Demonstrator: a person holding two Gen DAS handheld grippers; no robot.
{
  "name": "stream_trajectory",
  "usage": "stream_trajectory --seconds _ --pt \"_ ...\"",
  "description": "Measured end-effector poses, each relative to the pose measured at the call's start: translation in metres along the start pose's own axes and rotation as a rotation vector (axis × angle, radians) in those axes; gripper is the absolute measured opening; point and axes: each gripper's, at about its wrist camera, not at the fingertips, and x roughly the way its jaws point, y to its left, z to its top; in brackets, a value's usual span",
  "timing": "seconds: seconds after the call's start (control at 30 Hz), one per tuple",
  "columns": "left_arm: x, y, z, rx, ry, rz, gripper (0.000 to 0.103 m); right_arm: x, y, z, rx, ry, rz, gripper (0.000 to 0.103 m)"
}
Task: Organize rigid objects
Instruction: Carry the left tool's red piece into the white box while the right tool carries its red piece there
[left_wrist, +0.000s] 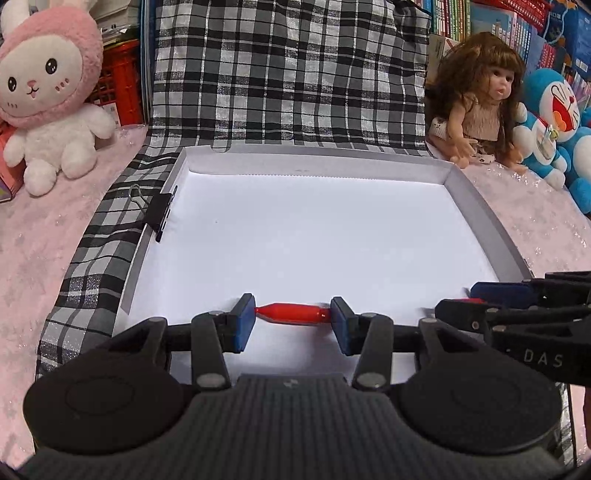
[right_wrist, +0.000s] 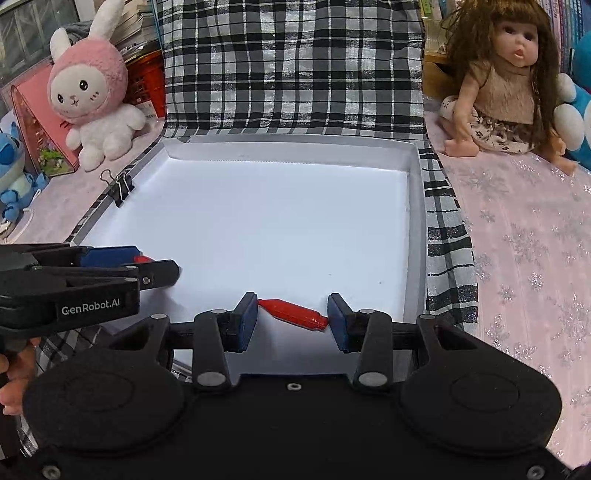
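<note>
Both grippers — left gripper (left_wrist: 292, 323), right gripper (right_wrist: 291, 320) — clamp red pieces (left_wrist: 293, 313)

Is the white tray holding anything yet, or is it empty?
Effectively empty: the white tray shows a bare floor. Each gripper holds a red piece over its near edge, and a binder clip sits on its left wall.

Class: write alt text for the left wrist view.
The left gripper clamps a small red plastic bottle-shaped piece endwise over a shallow white cardboard tray. A black binder clip grips the tray's left wall.
</note>
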Motion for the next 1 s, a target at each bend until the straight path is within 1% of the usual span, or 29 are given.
stream_trajectory --seconds 0.03,0.1,0.17,0.4,0.5,0.77,1.0 --pt "0.000 -0.001 0.000 0.004 -0.001 0.002 0.050 0.000 0.000 0.000 -0.004 0.000 -0.001 0.041" --pt "0.000 -0.002 0.000 0.010 -0.003 0.004 0.053 0.000 0.002 0.000 -0.018 -0.001 -0.004 0.041" --pt "0.000 -0.002 0.000 0.010 -0.003 0.002 0.061 0.000 0.002 0.000 -0.024 -0.001 -0.006 0.041" --pt "-0.001 -0.001 0.000 0.005 -0.006 -0.004 0.062 -0.001 0.002 0.001 -0.029 0.000 0.001 0.043" --pt "-0.003 0.000 0.001 0.002 -0.013 -0.008 0.067 -0.002 0.003 0.001 -0.032 0.000 0.009 0.043" --pt "-0.018 0.006 0.003 -0.009 -0.062 -0.002 0.086 -0.010 0.003 0.000 -0.030 -0.020 0.011 0.043" --pt "-0.038 0.006 -0.004 0.019 -0.120 0.004 0.092 -0.031 0.006 -0.004 -0.043 -0.069 0.014 0.048"
